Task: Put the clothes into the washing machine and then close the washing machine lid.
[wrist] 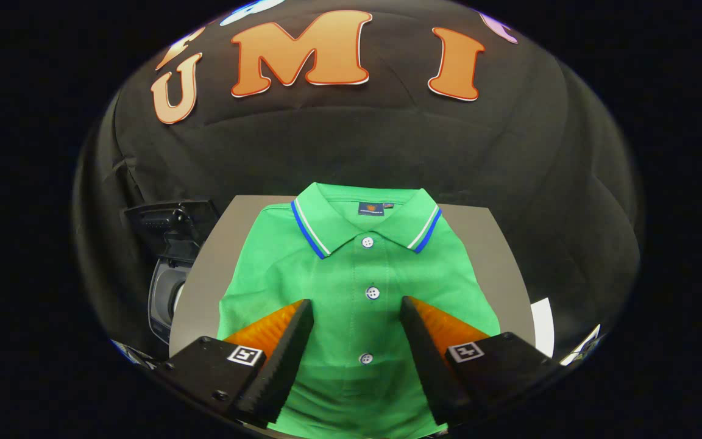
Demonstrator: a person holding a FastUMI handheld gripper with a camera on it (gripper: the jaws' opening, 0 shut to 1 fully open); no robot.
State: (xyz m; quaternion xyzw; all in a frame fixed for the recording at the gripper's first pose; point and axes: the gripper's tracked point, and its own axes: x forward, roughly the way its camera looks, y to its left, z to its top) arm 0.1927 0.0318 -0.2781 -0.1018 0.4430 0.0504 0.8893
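Gripper: the black two-finger gripper with orange-backed fingers hangs over the shirt, jaws spread wide, nothing between them but fabric below; whether the tips touch the cloth cannot be told.
Fingers: the toothed inner faces stand either side of the button placket, with the middle button just ahead of the tips and the lowest button between them.
Shirt: the green short-sleeved polo shirt with a blue-and-white striped collar lies flat, front up, collar pointing away from the fingers.
Table: the grey flat tabletop shows as bare strips on both sides of the shirt; the collar reaches its far edge, and the shirt's side edges stay inside the table's side edges.
Washer: the small dark washing machine sits just beside the table's left edge, its black lid raised open above it.
Open room: free space lies over the shirt and along the bare left strip beside the machine.
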